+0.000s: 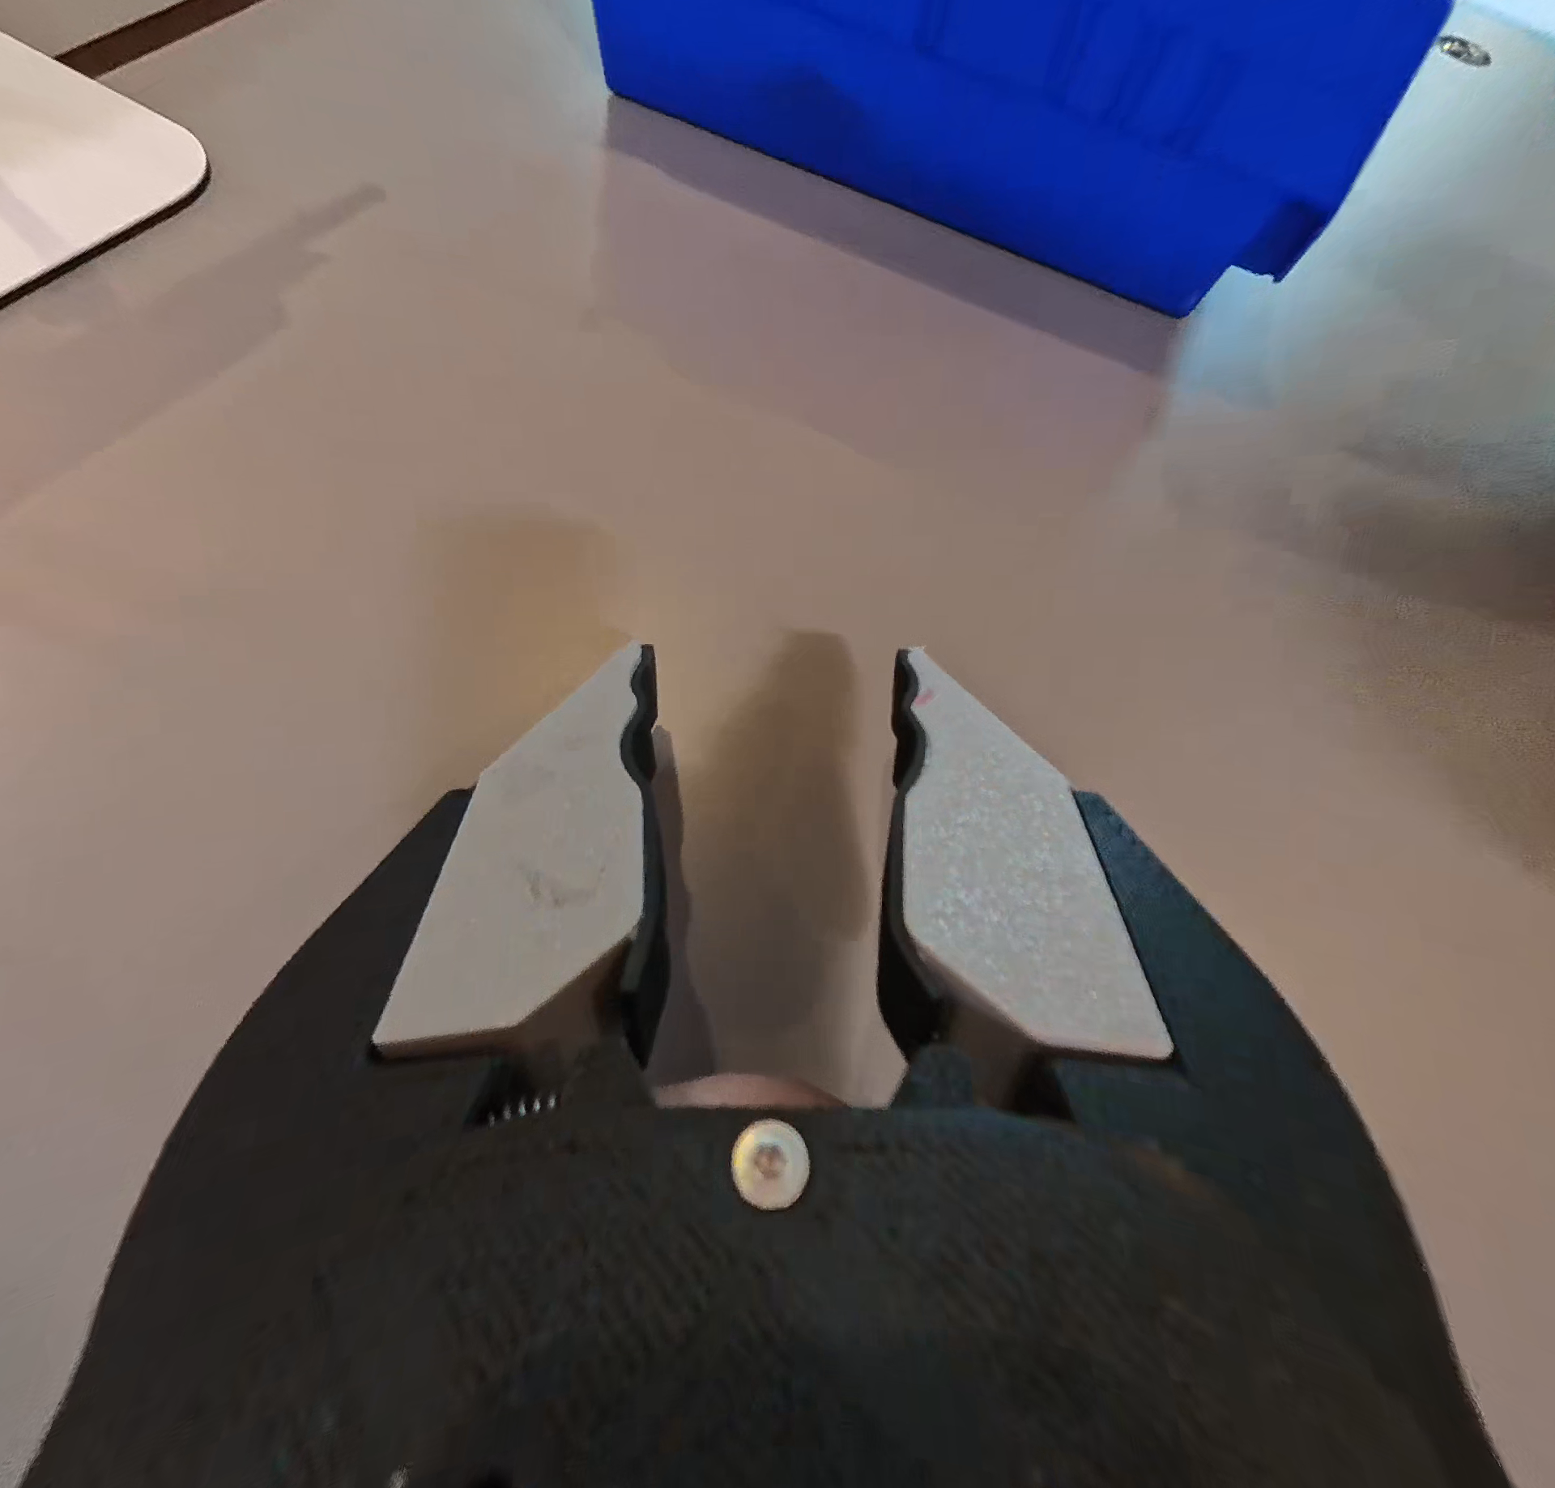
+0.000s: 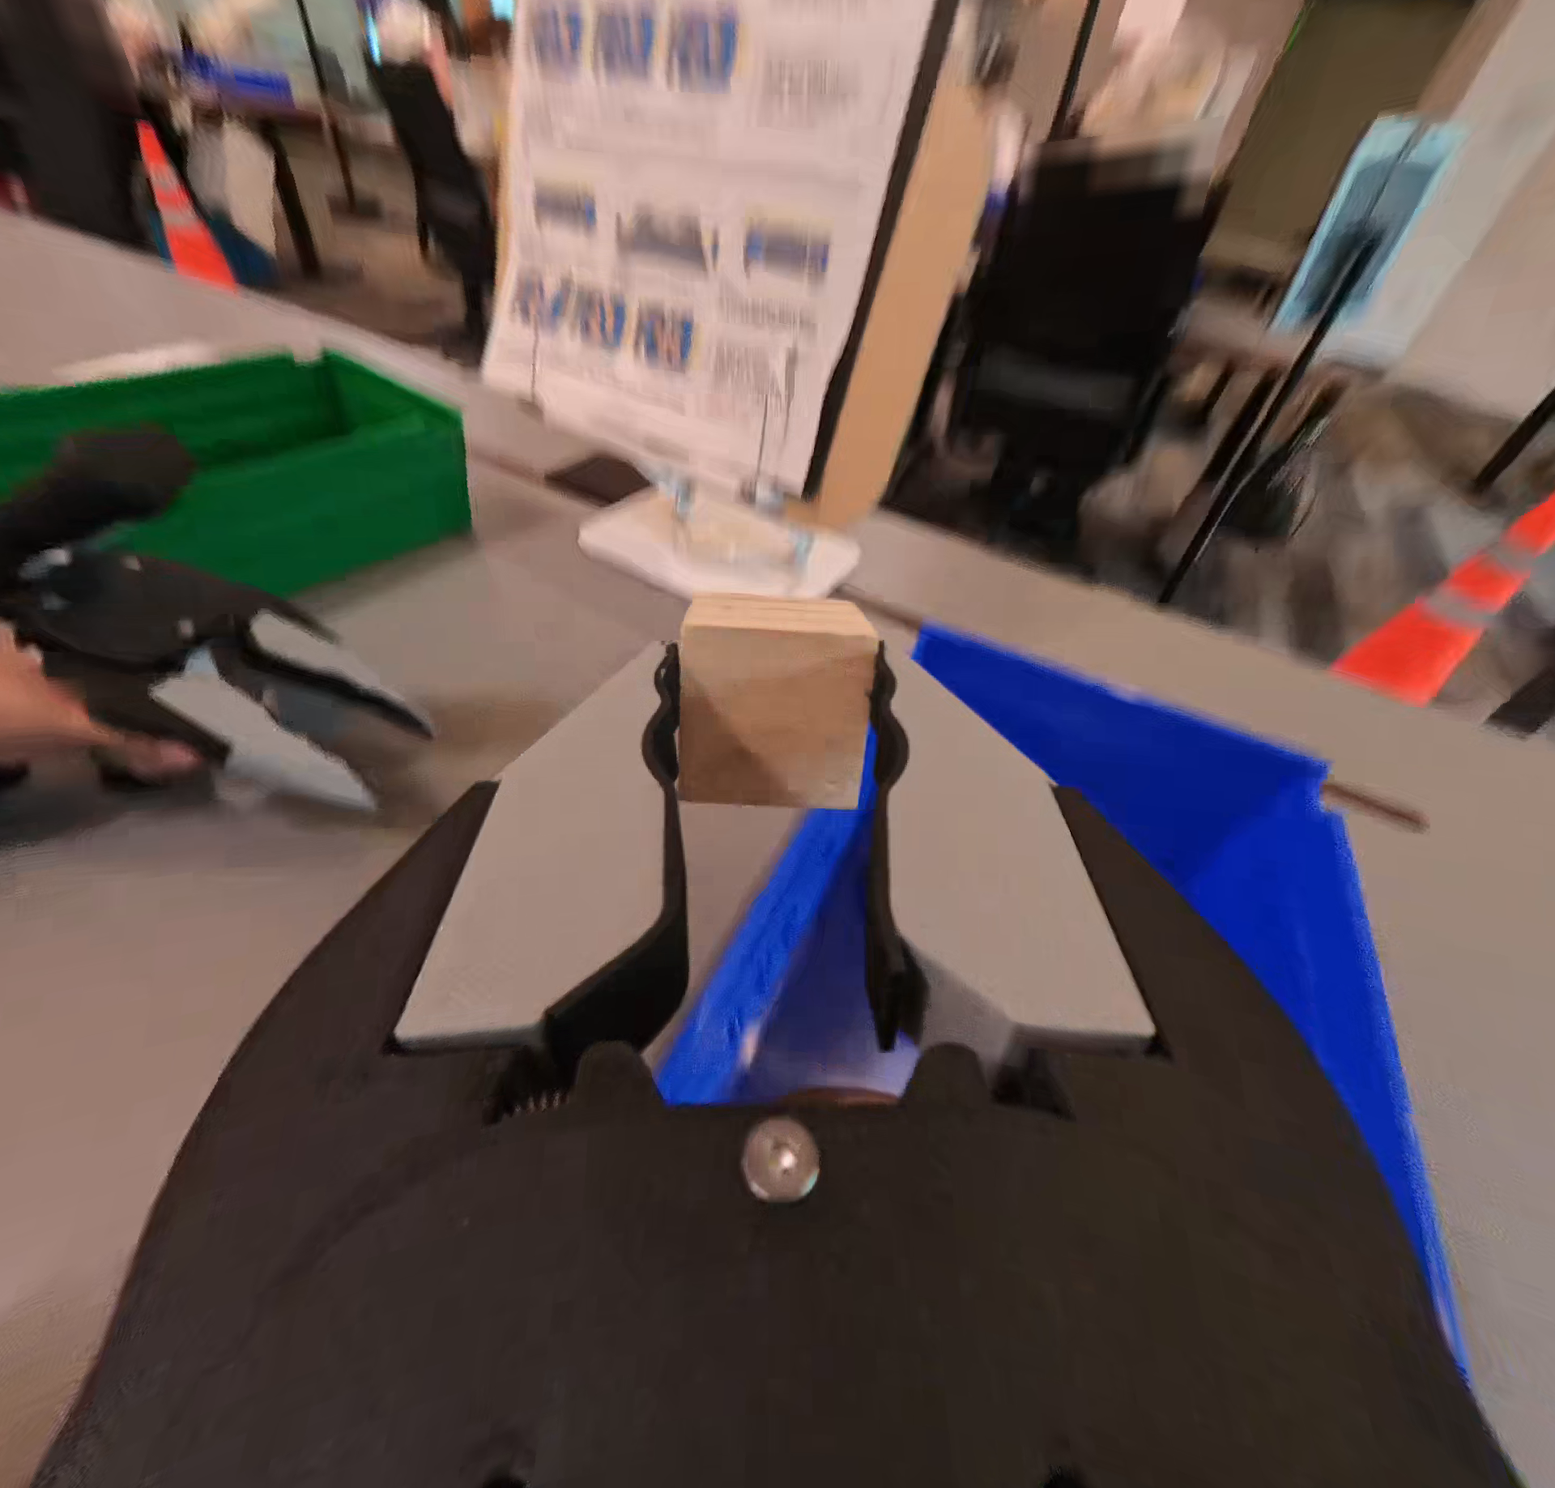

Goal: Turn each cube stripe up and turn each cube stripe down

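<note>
My right gripper (image 2: 774, 690) is shut on a plain wooden cube (image 2: 774, 711) and holds it in the air above the blue bin (image 2: 1178, 816). No stripe shows on the cube's visible faces; the view is blurred. My left gripper (image 1: 774, 665) is open and empty, low over the bare grey table, short of the blue bin (image 1: 1010, 118). The left gripper also shows at the left of the right wrist view (image 2: 320, 715), held by a hand, its jaws apart.
A green bin (image 2: 278, 480) stands on the table at the far left. A white sign stand (image 2: 715, 555) with a poster stands behind the cube. A white pad (image 1: 76, 168) lies at the left. Orange cones and people are in the background.
</note>
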